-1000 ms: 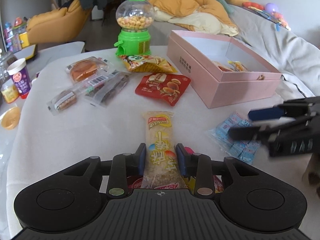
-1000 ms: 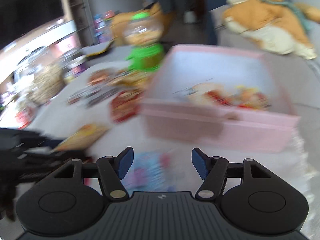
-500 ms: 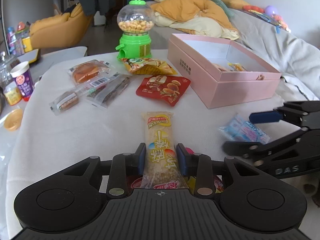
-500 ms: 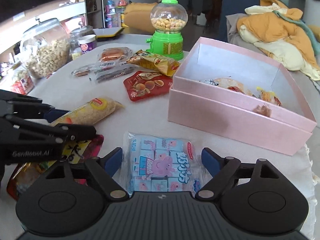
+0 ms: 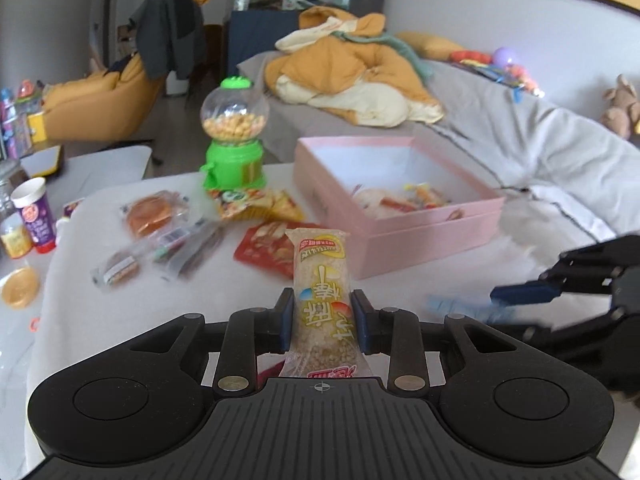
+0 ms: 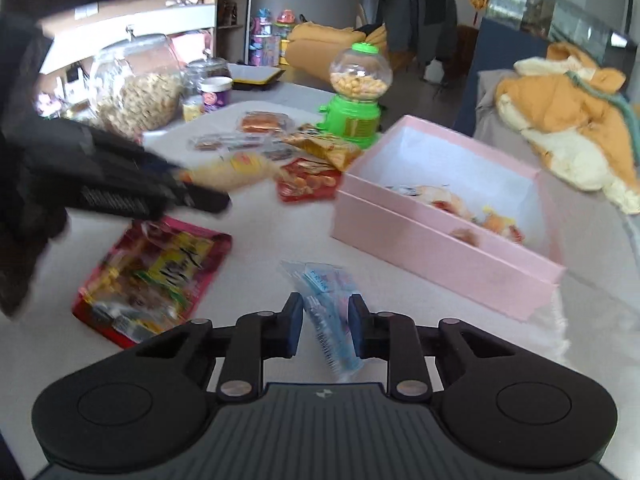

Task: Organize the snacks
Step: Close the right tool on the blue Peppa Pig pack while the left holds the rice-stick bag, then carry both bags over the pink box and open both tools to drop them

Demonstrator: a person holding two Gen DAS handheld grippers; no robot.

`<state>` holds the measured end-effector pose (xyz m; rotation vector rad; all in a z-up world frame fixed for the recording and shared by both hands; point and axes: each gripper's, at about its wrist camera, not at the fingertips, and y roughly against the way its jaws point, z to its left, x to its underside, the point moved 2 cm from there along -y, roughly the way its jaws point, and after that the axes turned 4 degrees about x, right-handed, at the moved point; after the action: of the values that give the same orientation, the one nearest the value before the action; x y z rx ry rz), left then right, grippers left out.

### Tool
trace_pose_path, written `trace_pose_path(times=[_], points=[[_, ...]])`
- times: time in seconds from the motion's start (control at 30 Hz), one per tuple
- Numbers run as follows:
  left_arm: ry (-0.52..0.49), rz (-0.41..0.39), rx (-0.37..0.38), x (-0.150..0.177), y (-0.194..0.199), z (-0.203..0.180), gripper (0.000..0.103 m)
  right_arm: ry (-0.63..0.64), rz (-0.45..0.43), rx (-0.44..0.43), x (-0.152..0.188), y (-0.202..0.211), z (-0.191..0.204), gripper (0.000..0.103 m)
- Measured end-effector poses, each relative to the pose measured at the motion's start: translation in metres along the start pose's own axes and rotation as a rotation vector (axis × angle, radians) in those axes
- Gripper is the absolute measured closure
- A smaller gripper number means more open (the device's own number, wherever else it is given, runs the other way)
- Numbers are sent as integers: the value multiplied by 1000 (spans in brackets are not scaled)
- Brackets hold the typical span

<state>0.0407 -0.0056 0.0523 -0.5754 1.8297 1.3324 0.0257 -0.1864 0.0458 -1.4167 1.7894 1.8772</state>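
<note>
My left gripper (image 5: 322,322) is shut on a long yellow rice-puff bar pack (image 5: 322,280) and holds it above the table, pointing at the open pink box (image 5: 400,236). My right gripper (image 6: 322,324) is shut on a blue candy pack (image 6: 328,308), lifted off the table. The pink box (image 6: 440,252) holds a few snacks and lies ahead to the right in the right wrist view. The left gripper (image 6: 188,190) with the yellow pack (image 6: 236,168) shows blurred at the left of that view.
A red snack bag (image 6: 156,272) lies front left. A small red pack (image 5: 268,248), a yellow chip bag (image 5: 256,206), a wrapped bun (image 5: 152,212) and clear-wrapped bars (image 5: 160,256) lie mid-table. A green candy dispenser (image 5: 234,140) stands behind them. Jars (image 6: 136,88) stand far left.
My left gripper has lifted the yellow pack off the table. My right gripper has closed on the blue candy pack and raised it.
</note>
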Motion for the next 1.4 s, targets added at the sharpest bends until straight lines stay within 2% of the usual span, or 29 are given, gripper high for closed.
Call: trace_pose_path(times=[0.07, 0.13, 0.37, 0.43, 0.5, 0.53, 0.67, 0.7, 0.73, 0.77, 0.8, 0.9, 0.93, 1.03, 1.17, 1.3, 1.4], points=[[8, 7, 17, 2, 1, -5, 69, -8, 23, 19, 10, 3, -5, 53], [12, 17, 22, 7, -1, -9, 69, -39, 37, 40, 21, 7, -11, 42], [66, 64, 4, 21, -13, -4, 69, -226, 95, -75, 39, 13, -29, 41], [75, 66, -1, 24, -12, -2, 69, -244, 65, -76, 35, 16, -28, 41], [86, 68, -6, 26, -11, -2, 69, -267, 37, -60, 28, 16, -27, 36], [91, 72, -11, 26, -11, -2, 69, -291, 43, -45, 24, 10, -26, 32], [103, 101, -26, 25, -13, -6, 69, -397, 162, -53, 16, -30, -25, 31], [100, 99, -21, 24, -12, -7, 69, -388, 149, -33, 14, -33, -21, 28], [97, 97, -17, 23, -11, -9, 69, -357, 134, -14, 11, -34, -16, 30], [95, 93, -11, 21, -11, -10, 69, -319, 138, -2, 10, -36, -11, 42], [93, 88, -2, 18, -10, -12, 69, -286, 134, 0, 9, -35, -8, 43], [86, 51, 26, -1, -9, -18, 69, -265, 112, -40, 7, -25, -14, 44], [82, 33, 35, -11, -9, -21, 69, -262, 91, -29, 4, -19, -19, 44], [57, -32, 50, -52, -13, -35, 69, -263, -25, 40, -19, 6, -41, 44], [0, -102, 53, -110, -26, -58, 69, -331, -155, 131, -75, 30, -96, 44], [-32, -102, 47, -140, -48, -73, 69, -370, -193, 168, -122, 31, -143, 44], [-15, -45, 66, -145, -72, -70, 69, -332, -190, 188, -138, 21, -155, 44]])
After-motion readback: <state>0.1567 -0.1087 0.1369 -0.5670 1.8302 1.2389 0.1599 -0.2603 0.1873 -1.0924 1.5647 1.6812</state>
